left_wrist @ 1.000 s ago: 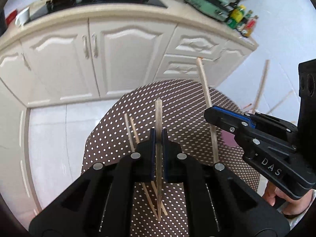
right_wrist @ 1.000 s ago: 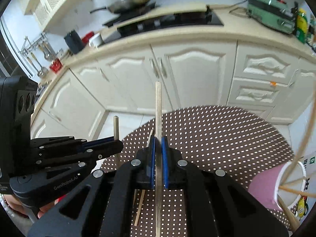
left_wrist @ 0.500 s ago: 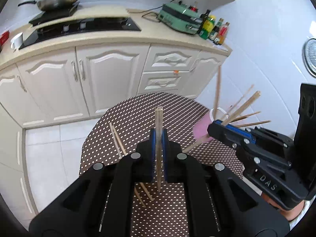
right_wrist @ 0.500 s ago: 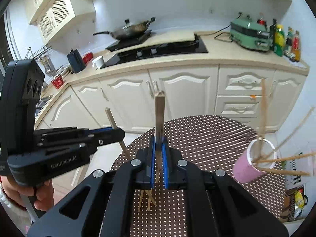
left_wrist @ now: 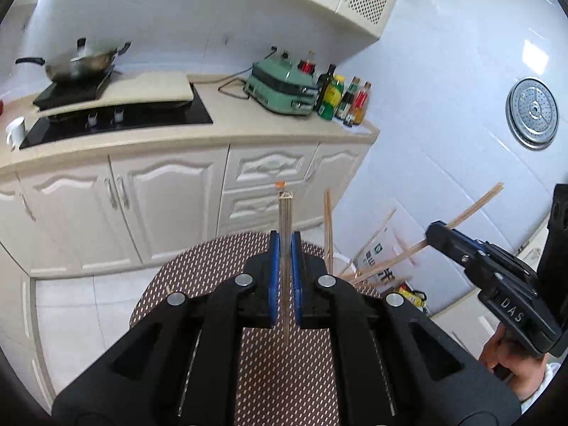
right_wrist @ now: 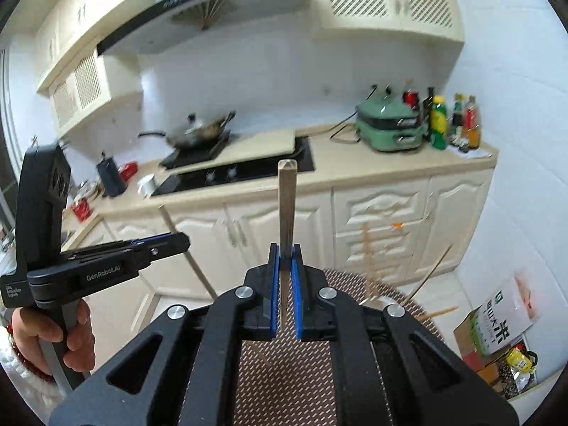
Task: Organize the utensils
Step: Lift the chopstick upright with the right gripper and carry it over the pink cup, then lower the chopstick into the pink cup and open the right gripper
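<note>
My left gripper (left_wrist: 285,245) is shut on a pale wooden chopstick (left_wrist: 285,213) that stands upright between its blue pads, above the brown dotted table (left_wrist: 198,277). My right gripper (right_wrist: 285,252) is shut on another chopstick (right_wrist: 287,206), also upright. In the left wrist view the right gripper (left_wrist: 435,230) sits at the right with its chopstick (left_wrist: 475,206) slanting across. In the right wrist view the left gripper (right_wrist: 183,240) is at the left. The cup's rim (right_wrist: 376,300) shows just behind my right finger, with several chopsticks (right_wrist: 367,262) sticking out.
Behind the table run cream cabinets (left_wrist: 170,198) under a counter with a hob (left_wrist: 117,117), a wok (left_wrist: 81,64), a green appliance (left_wrist: 284,88) and bottles (left_wrist: 340,99). A cardboard box (right_wrist: 497,326) sits on the floor at the right. A hand (right_wrist: 60,333) holds the left gripper.
Both grippers have risen and tipped upward, each keeping its chopstick. The table and cup have dropped low in both views, and the counter and wall cupboards have come into sight.
</note>
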Available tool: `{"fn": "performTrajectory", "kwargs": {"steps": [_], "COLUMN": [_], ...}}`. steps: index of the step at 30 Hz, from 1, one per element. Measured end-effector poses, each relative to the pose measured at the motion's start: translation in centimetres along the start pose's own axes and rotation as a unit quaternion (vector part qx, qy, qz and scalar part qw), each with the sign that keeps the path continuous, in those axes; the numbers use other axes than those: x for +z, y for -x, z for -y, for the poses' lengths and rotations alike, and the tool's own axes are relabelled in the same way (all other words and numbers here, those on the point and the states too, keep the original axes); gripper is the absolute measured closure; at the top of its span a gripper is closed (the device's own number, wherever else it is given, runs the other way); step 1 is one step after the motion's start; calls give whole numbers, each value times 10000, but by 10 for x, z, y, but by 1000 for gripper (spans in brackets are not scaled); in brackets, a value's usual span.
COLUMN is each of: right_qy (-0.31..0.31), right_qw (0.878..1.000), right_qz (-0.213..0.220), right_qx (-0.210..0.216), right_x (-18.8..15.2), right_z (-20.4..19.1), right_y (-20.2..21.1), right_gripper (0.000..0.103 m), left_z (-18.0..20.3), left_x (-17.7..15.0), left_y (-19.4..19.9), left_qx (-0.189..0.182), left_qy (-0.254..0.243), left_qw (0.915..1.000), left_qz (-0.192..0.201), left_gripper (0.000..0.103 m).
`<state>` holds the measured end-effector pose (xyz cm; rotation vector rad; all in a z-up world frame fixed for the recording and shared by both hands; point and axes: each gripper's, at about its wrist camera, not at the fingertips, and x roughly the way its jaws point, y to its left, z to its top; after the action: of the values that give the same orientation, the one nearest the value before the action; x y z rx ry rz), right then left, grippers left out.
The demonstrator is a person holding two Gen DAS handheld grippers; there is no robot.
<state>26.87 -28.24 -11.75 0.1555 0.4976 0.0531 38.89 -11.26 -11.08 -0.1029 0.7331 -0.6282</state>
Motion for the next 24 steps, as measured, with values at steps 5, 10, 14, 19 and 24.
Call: {"fn": "performTrajectory", "kwargs": {"steps": [5, 10, 14, 19, 24], "right_qy": [-52, -127, -277, -325, -464], "right_qw": [9998, 9995, 9987, 9982, 9972], "right_qz": [153, 137, 174, 25, -194], "right_qx": [-144, -252, -378, -496, -560], "right_x": [15, 16, 15, 10, -2], "right_z": [28, 54, 73, 90, 105], "right_y": [-1, -2, -3, -14, -23], "right_gripper": [98, 98, 98, 98, 98], "left_z": [16, 32, 42, 46, 52], "left_x": [21, 30, 37, 46, 51], "left_y": [-19, -46, -59, -67, -84], "left_qx": [-152, -276, -235, -155, -229], "left_qy": [-9, -47, -39, 74, 202], "left_qw": [9999, 9996, 9997, 9992, 9984], "left_qz": [66, -21, 99, 353, 466], "left_gripper": [97, 97, 97, 97, 97]}}
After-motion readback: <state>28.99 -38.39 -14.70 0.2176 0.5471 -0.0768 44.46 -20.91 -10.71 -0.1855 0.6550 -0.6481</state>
